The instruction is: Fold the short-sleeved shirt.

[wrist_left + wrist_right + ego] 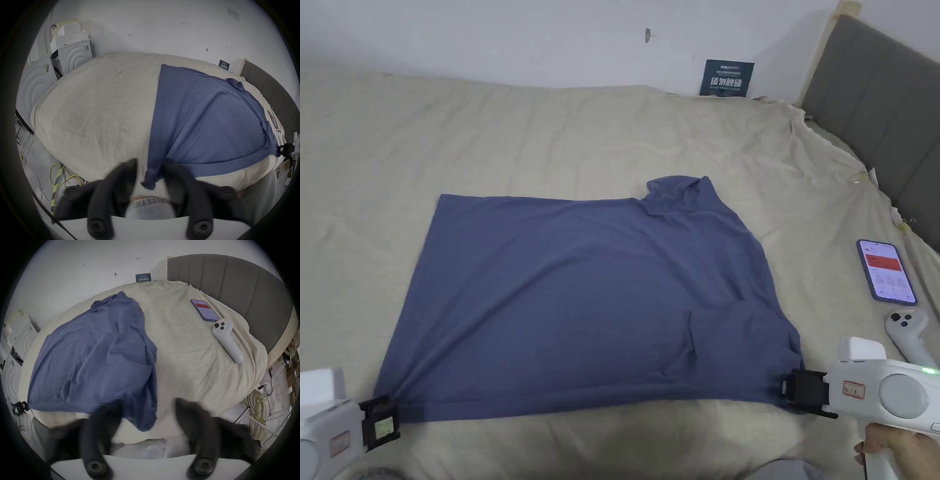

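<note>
Blue shirt (581,300) lies spread on the bed (550,137) before you. Your left claw (150,170) stands open around its near left corner; your right claw (147,410) stands open around the near right corner.

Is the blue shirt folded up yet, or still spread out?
Mostly spread out. The blue short-sleeved shirt lies flat across the beige bedsheet, only its near sleeve flipped onto the body.

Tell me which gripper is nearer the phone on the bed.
Right. The right gripper sits at the shirt's corner just below the phone; the left gripper is across the bed.
</note>
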Tool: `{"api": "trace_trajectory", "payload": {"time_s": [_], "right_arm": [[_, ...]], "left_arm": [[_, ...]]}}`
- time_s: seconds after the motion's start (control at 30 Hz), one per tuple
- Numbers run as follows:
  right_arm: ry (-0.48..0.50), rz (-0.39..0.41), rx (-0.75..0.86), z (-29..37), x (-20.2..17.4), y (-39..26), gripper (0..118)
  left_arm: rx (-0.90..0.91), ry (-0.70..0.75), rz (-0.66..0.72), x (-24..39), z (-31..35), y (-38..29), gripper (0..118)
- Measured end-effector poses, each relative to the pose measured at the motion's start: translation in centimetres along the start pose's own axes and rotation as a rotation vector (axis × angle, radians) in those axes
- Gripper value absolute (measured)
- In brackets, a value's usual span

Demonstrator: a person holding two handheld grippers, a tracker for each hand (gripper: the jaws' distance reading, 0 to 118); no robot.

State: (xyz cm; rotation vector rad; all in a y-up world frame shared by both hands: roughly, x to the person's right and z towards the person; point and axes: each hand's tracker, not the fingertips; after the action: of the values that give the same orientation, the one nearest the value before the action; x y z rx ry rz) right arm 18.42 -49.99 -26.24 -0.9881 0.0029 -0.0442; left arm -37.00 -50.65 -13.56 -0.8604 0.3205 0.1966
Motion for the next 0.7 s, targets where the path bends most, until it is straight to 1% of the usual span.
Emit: {"api": "trace_trajectory", "payload": {"time_s": [0.03,0.07,0.1,0.13,0.23,0.33,0.4,0.5,0.57,0.6,0.63,0.67,0.7], "right_arm": [[-0.020,0.003,-0.003,-0.1,0.9,0.1,111],[-0.026,0.001,0.022,0.6,1.1,0.2,116],[-0.031,0.000,0.080,1.6,1.3,0.3,116],[-0.033,-0.001,0.113,2.9,1.3,0.6,116],[-0.038,-0.009,0.241,6.3,0.8,1.5,116],[-0.037,0.033,0.394,9.8,-0.8,2.3,116],[-0.032,0.065,0.503,11.7,-2.0,2.5,116],[-0.025,0.102,0.663,13.8,-4.1,2.2,116],[-0.036,0.136,0.727,14.3,-5.4,1.6,116],[-0.035,0.160,0.741,14.4,-6.0,1.4,116],[-0.032,0.167,0.752,14.3,-6.6,1.1,116],[-0.034,0.164,0.762,14.3,-7.0,0.8,116],[-0.026,0.154,0.770,14.0,-7.0,0.6,114]], "left_arm": [[-0.027,-0.006,0.022,-0.5,0.3,0.4,98],[-0.035,-0.021,0.041,-0.9,0.6,0.7,111],[-0.017,-0.046,0.066,-1.4,1.3,1.1,117],[0.027,-0.074,0.095,-1.8,2.1,1.7,117],[0.102,-0.088,0.169,-2.2,4.2,4.2,117],[0.241,-0.107,0.178,-1.7,6.1,6.3,117],[0.347,-0.076,0.134,-0.5,7.5,7.2,117],[0.558,0.003,0.011,2.3,9.0,7.1,115],[0.636,0.034,-0.059,3.8,9.6,6.8,107],[0.667,0.029,-0.080,4.3,9.6,6.5,100],[0.684,0.022,-0.097,4.9,9.7,6.2,97],[0.681,0.008,-0.103,5.2,9.8,6.0,97],[0.683,-0.007,-0.108,5.6,9.7,5.7,85]]}}
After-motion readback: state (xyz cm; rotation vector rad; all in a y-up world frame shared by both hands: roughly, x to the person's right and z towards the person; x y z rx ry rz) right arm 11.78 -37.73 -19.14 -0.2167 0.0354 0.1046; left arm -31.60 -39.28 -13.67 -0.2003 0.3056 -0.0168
